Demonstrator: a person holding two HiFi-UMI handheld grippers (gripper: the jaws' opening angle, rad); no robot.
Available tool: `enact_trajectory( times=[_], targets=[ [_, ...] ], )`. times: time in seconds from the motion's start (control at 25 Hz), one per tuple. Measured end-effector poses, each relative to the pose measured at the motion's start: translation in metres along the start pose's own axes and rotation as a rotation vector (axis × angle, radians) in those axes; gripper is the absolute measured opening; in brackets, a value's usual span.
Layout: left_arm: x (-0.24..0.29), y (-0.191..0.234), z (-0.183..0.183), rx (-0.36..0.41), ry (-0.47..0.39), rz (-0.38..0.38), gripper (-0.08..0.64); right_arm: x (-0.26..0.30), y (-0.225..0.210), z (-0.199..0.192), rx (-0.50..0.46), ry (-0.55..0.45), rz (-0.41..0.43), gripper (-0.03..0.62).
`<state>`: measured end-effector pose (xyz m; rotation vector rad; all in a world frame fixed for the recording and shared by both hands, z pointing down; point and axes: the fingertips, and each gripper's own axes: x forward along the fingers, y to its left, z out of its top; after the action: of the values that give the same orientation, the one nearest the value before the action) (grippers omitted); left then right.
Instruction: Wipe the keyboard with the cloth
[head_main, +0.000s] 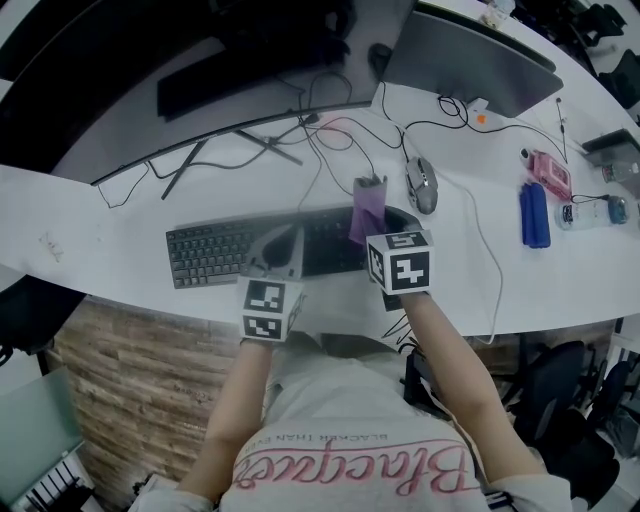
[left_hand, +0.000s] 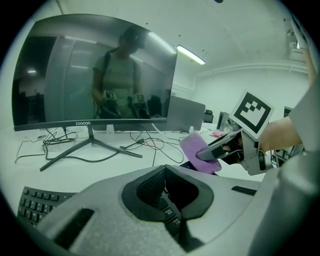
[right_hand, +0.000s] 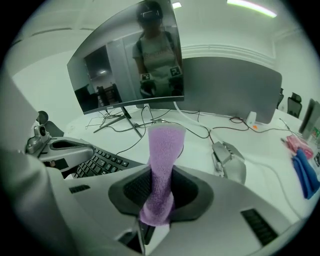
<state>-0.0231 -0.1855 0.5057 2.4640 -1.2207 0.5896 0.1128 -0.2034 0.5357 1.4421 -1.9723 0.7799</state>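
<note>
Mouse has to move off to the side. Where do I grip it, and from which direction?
Probably grip the mouse across its two long sides, mid-body, coming straight down. It lies flat on the desk right of the keyboard, long axis pointing away from the person, cable leaving its far end, top unobstructed. The left gripper is shut and empty; the right gripper holds the cloth.
</note>
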Motion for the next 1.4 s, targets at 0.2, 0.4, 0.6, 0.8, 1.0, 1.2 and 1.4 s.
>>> enact_trajectory(
  times=[0.2,0.4,0.6,0.8,1.0,1.2,1.4],
  targets=[
    [0.003,-0.008,0.002,0.016,0.002,-0.016,0.005,-0.006,-0.015,-0.003,-0.011,-0.002,-0.037,0.083],
    [-0.001,-0.007,0.008,0.027,-0.008,-0.024,0.005,-0.016,-0.028,-0.004,0.015,-0.003,-0.075,0.083],
    [-0.012,0.001,0.008,0.046,-0.009,-0.041,0.005,-0.04,-0.023,0.003,0.091,-0.034,-0.088,0.083],
    [-0.031,0.013,0.013,0.055,-0.031,-0.05,0.005,-0.064,-0.003,0.006,0.12,-0.067,-0.103,0.083],
    [-0.054,0.029,0.014,0.062,-0.057,-0.056,0.005,-0.08,0.029,0.009,0.121,-0.095,-0.103,0.083],
    [-0.08,0.046,0.012,0.097,-0.088,-0.037,0.005,-0.086,0.073,0.016,0.092,-0.112,-0.055,0.083],
    [-0.106,0.069,0.004,0.077,-0.102,-0.022,0.005,-0.083,0.127,0.029,0.04,-0.126,0.016,0.083]
  ],
)
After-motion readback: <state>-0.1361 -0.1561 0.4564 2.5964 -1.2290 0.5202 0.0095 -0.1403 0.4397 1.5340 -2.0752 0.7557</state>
